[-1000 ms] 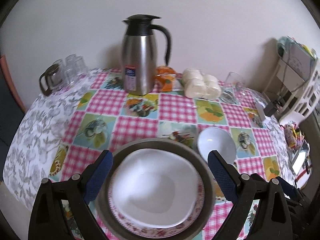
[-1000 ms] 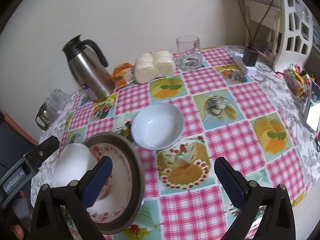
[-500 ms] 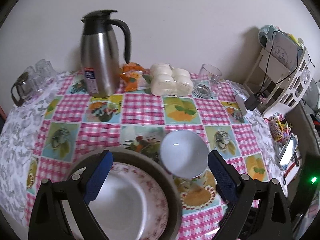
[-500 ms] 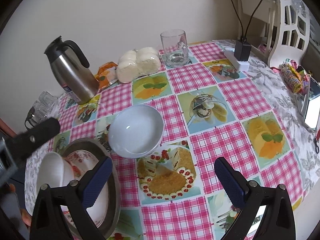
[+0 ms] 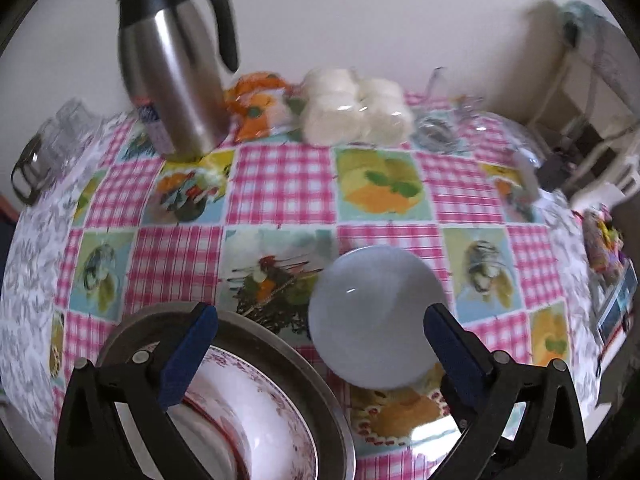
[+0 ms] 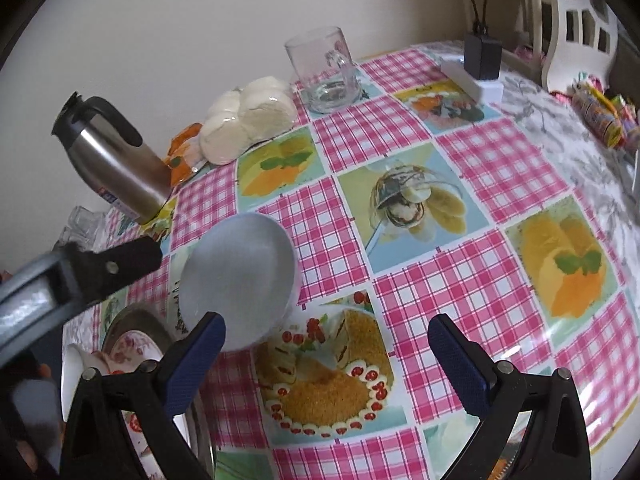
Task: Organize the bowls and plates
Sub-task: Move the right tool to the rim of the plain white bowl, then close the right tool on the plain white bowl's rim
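A lone white bowl (image 5: 376, 316) (image 6: 240, 276) sits on the checked tablecloth. To its left is a stack: a grey metal plate (image 5: 280, 344), a floral plate (image 5: 260, 384) and a white bowl (image 6: 74, 364) on top. My left gripper (image 5: 318, 332) hovers above the lone bowl with its jaws opening. The bowl shows between the blue pads, nearer the right one, and neither pad presses on it. One left finger (image 6: 108, 266) reaches into the right wrist view. My right gripper (image 6: 326, 334) is open over the cloth just right of that bowl, holding nothing.
At the back stand a steel jug (image 5: 172, 80), an orange packet (image 5: 256, 108), bagged white buns (image 5: 356, 108) and a glass mug (image 6: 324, 68). Glasses (image 5: 48, 140) crowd the left edge. A power strip with charger (image 6: 480, 68) and sweets (image 6: 600, 116) lie at the right.
The left gripper has swung right, off the stack and over the lone white bowl, and come lower. The right gripper has also sunk closer to the table beside that bowl.
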`<state>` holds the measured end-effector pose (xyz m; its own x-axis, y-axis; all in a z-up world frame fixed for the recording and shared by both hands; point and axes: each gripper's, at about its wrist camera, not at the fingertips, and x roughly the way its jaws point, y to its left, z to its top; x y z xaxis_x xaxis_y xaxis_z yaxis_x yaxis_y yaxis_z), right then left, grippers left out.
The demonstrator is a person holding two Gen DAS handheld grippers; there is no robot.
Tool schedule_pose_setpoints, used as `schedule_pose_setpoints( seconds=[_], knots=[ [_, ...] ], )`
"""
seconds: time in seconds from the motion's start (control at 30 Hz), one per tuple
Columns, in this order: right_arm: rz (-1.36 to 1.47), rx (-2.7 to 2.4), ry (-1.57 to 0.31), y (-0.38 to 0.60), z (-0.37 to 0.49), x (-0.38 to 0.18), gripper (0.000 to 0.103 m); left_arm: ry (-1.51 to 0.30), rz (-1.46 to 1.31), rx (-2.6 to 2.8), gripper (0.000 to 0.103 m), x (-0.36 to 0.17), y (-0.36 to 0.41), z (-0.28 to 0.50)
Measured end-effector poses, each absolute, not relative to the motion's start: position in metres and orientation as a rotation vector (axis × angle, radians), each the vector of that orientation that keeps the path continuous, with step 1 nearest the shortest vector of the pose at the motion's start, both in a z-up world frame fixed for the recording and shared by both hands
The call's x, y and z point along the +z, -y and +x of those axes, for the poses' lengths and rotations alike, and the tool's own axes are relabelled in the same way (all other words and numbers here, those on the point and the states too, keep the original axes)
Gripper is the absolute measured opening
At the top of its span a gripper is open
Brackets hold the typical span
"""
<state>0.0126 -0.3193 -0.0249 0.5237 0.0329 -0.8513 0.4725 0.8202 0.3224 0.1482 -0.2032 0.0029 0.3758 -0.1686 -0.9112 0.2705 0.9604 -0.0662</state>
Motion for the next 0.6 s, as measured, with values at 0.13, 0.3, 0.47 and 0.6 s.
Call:
schedule_pose_setpoints(
  seconds=[0.13, 0.3, 0.47, 0.6],
  knots=[
    [0.607, -0.274, -1.002, 0.323, 0.019, -0.036, 0.09, -1.19, 0.146, -0.248, 0.102, -0.016, 0.21, 0.155],
    [0.636, -0.253, -1.019, 0.322, 0.027, -0.048, 0.08, -1.231, 0.194, -0.215, 0.087, -0.037, 0.217, 0.165],
    [0.636, -0.232, -1.035, 0.315, 0.037, -0.059, 0.072, -1.259, 0.235, -0.2, 0.078, -0.053, 0.224, 0.173],
    [0.64, -0.226, -1.057, 0.312, 0.043, -0.069, 0.063, -1.282, 0.255, -0.192, 0.067, -0.064, 0.229, 0.179]
  ],
)
